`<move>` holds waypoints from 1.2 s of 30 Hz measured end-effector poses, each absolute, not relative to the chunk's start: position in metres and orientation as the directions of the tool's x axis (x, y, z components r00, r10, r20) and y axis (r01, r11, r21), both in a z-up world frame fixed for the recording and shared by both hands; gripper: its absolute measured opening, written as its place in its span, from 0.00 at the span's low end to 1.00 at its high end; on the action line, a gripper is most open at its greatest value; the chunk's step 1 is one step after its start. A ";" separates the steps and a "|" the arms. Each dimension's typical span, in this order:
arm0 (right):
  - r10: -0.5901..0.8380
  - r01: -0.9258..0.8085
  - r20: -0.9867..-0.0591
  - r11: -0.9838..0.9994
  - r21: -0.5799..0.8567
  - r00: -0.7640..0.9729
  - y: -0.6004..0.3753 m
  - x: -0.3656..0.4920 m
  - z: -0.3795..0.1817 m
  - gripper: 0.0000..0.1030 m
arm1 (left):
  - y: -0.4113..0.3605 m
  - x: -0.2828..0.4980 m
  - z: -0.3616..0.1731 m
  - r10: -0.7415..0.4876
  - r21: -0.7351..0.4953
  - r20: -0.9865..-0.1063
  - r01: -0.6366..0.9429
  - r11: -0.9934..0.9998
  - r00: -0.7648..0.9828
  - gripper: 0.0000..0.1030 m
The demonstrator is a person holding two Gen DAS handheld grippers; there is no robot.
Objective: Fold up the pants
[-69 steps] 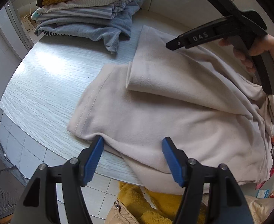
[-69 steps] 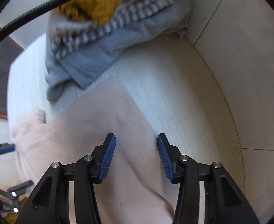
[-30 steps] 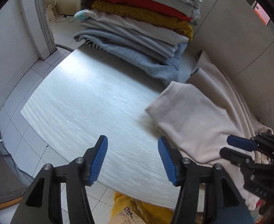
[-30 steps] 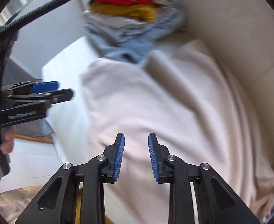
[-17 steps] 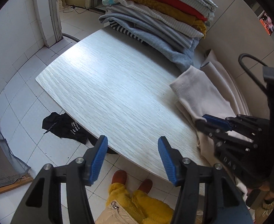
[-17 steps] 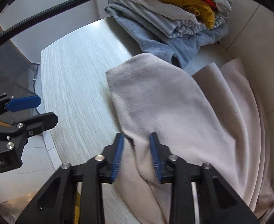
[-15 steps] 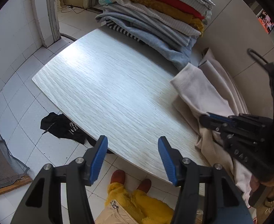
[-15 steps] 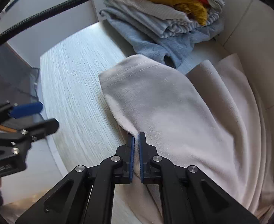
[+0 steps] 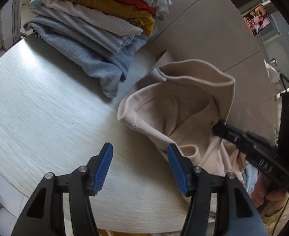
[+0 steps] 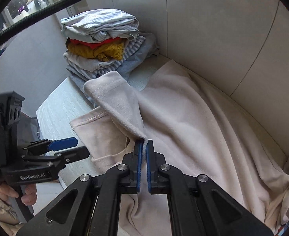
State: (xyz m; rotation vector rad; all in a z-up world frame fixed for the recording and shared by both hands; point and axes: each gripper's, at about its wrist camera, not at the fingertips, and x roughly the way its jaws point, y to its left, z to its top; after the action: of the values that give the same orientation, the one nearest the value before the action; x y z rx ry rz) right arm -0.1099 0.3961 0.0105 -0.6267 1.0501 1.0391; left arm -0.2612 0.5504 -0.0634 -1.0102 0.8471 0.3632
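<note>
Beige fleece pants [image 9: 183,102] lie crumpled on the right side of a white wood-grain table [image 9: 36,108], against the wall. My right gripper [image 10: 144,143] is shut on a folded edge of the pants [image 10: 193,122] and holds it lifted, so the cloth arches up. In the left wrist view its black fingers [image 9: 229,132] reach in from the right. My left gripper [image 9: 139,147] hovers over the table just left of the pants; its jaws are opening, nothing is between them, and its right finger is close to a hem.
A tall stack of folded clothes [image 9: 97,19] sits at the table's far end, touching the pants' leg end [image 10: 105,82]. A pale panelled wall [image 10: 213,29] borders the far side. A hand [image 10: 26,194] holds the left gripper [image 10: 79,147].
The right gripper closed on the pants' edge and raised it, so the cloth now stands up in an arch. The left gripper swung from over the table edge and floor back toward the pants.
</note>
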 end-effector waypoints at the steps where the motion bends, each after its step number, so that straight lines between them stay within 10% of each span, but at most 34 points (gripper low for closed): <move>1: 0.388 -0.910 -0.914 0.410 0.058 0.116 0.398 -0.108 0.006 0.05 | 0.552 -0.259 -0.063 -0.115 -0.611 -0.751 -0.617 0.496 0.651 0.60; 19: 0.453 -0.903 -0.887 0.413 0.122 0.087 0.396 -0.103 0.016 0.05 | 0.511 -0.238 -0.017 -0.211 -0.597 -0.705 -0.406 0.692 0.677 0.60; 31: 0.436 -0.911 -0.897 0.397 0.115 0.076 0.394 -0.111 0.009 0.06 | 0.510 -0.205 -0.043 -0.300 -0.516 -0.775 -0.283 0.808 0.557 0.09; 36: 0.413 -0.881 -0.902 0.464 0.090 0.125 0.361 -0.102 0.012 0.35 | 0.528 -0.227 -0.036 -0.265 -0.554 -0.751 -0.358 0.751 0.605 0.03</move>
State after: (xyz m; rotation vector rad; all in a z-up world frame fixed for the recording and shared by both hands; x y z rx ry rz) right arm -0.1021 0.3612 0.0119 -0.5433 1.0629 1.0130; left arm -0.2266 0.5279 -0.0356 -0.7476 0.9428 0.0600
